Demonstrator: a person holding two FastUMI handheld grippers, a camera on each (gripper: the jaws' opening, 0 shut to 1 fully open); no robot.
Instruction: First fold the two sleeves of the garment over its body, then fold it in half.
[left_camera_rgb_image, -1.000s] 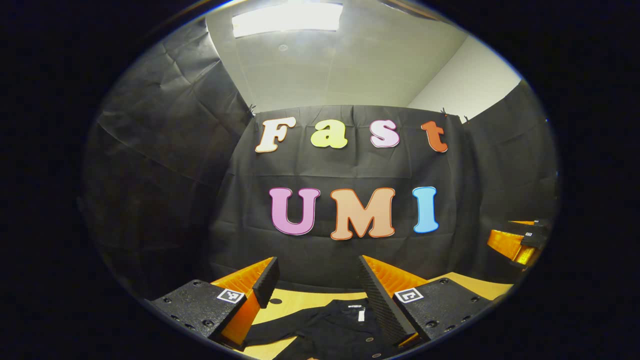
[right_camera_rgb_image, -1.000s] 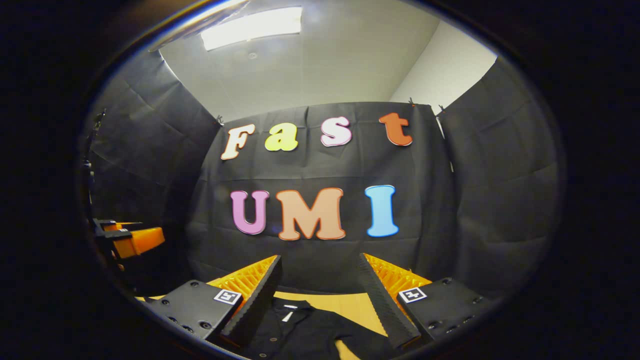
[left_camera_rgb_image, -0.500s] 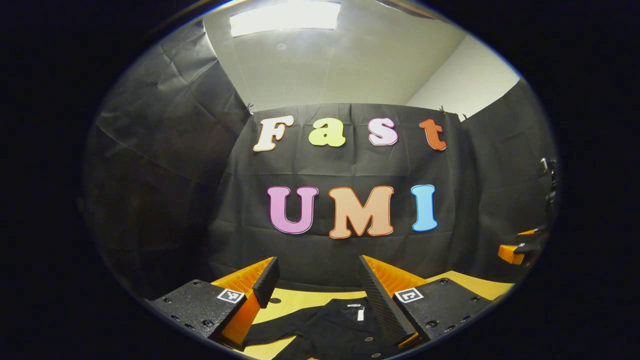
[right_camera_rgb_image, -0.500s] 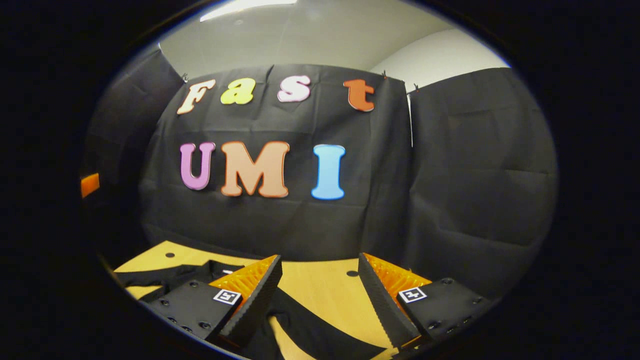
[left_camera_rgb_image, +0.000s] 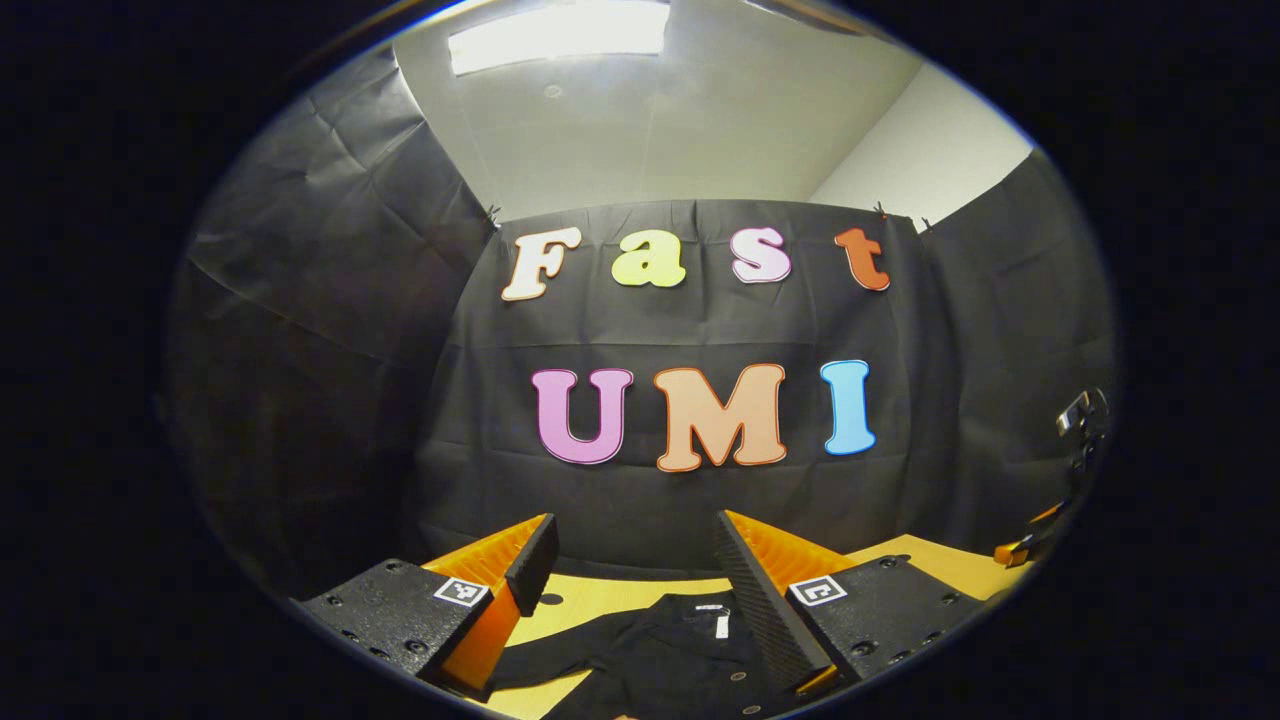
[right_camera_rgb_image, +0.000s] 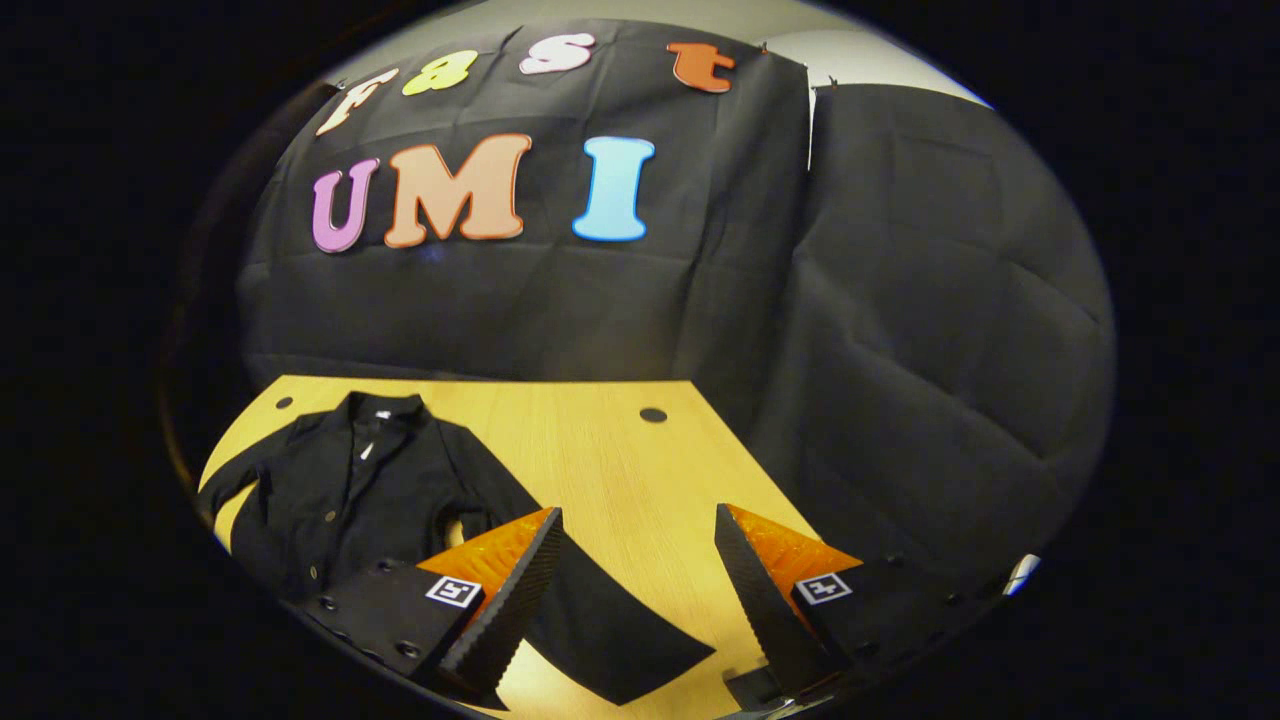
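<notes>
The black garment (right_camera_rgb_image: 370, 490) lies flat on the wooden table (right_camera_rgb_image: 600, 450), sleeves unfolded (one runs out to the right); right gripper (right_camera_rgb_image: 640, 580) hovers over that sleeve, fingers spread; left gripper (left_camera_rgb_image: 635, 580) also spread.

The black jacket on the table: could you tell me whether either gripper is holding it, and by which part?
Nothing is held. The left gripper and the right gripper are open above the black jacket, sleeves unfolded.
</notes>
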